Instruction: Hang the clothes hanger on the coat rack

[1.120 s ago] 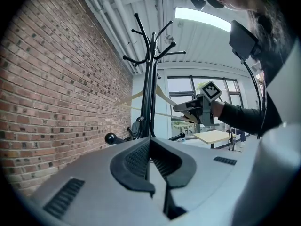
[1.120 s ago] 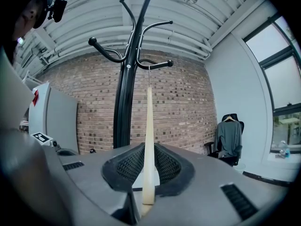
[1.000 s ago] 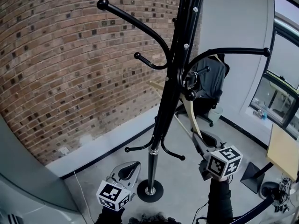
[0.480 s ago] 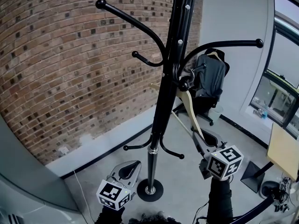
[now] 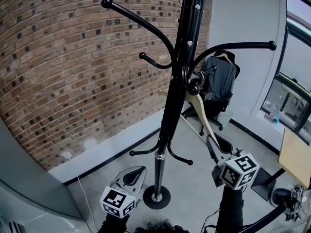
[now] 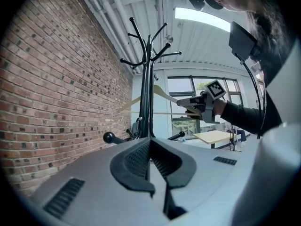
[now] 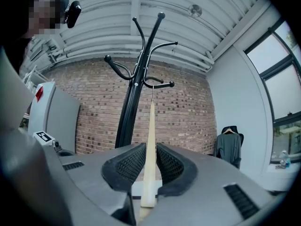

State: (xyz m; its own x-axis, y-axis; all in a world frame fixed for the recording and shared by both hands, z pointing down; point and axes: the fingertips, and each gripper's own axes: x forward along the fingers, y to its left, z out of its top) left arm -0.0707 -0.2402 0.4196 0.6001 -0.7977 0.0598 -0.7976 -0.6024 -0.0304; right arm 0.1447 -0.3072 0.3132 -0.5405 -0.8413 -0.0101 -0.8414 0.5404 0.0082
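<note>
Pale wood marks the clothes hanger (image 5: 203,118), whose one arm slants down from the black coat rack (image 5: 167,113) into the right gripper (image 5: 213,142). In the right gripper view the jaws are clamped on that arm (image 7: 150,140), a ribbed pad pressed to each side, and the arm's near end is lost in the dark slot behind them. The hanger's wire hook sits at a short ball-tipped peg (image 5: 194,87) partway up the pole. It is too thin in every view to tell whether it rests on the peg or only touches it. The hanger's other arm is mostly hidden behind the pole in the head view, though the left gripper view shows it reaching out toward the brick wall (image 6: 56,88). The left gripper (image 5: 137,173) is held low, near the rack's round base (image 5: 156,198) and well apart from the hanger. Its own view shows the jaws pressed together with nothing between them (image 6: 150,142). The hand that holds it is covered by the marker cube. The rack's top is cut off by the upper edge of the head view. Beyond the pole, a dark garment (image 5: 221,79) hangs over an office chair, partly screened by a long curved peg. A yellow tabletop (image 5: 294,157) is cropped at the right edge.
</note>
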